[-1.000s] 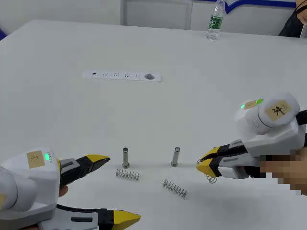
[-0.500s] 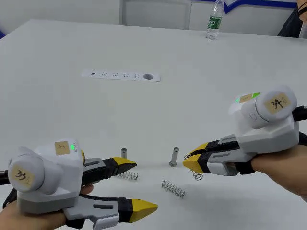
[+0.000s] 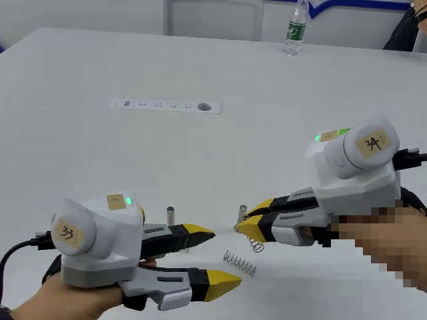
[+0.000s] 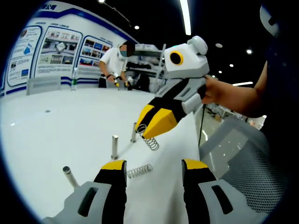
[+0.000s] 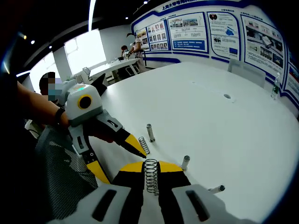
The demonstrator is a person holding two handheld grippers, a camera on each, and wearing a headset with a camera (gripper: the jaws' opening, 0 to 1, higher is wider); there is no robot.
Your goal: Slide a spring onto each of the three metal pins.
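Clamps a spring [image 5: 151, 179] between the shut jaws of the right gripper [image 5: 152, 166], the coils standing along the jaws in the right gripper view. In the head view, dangles that spring below the yellow tips, just above the white bench [image 3: 80, 167].

Holds the left gripper [image 4: 154, 165] with its jaws spread apart, at 7 o'clock in the head view, tips facing the right gripper's tips.

Sees one metal pin [image 3: 171, 217] upright just behind the left gripper's upper tip. Sees another pin [image 3: 241, 212] upright at the right gripper's tips; cannot tell whether touching or just behind. Sees a third pin [image 4: 70, 176] at 8 o'clock in the left gripper view, tilted rather than upright.

Finds a second spring [image 3: 240, 263] lying flat on the bench between the two grippers, just ahead of the left gripper's spread jaws. Finds a third spring [image 5: 145, 145] beside that gripper's upper tip in the right gripper view.

Notes a white power strip [image 3: 163, 105] at 11 o'clock on the bench and a water bottle [image 3: 295, 28] near 1 o'clock at the far edge.
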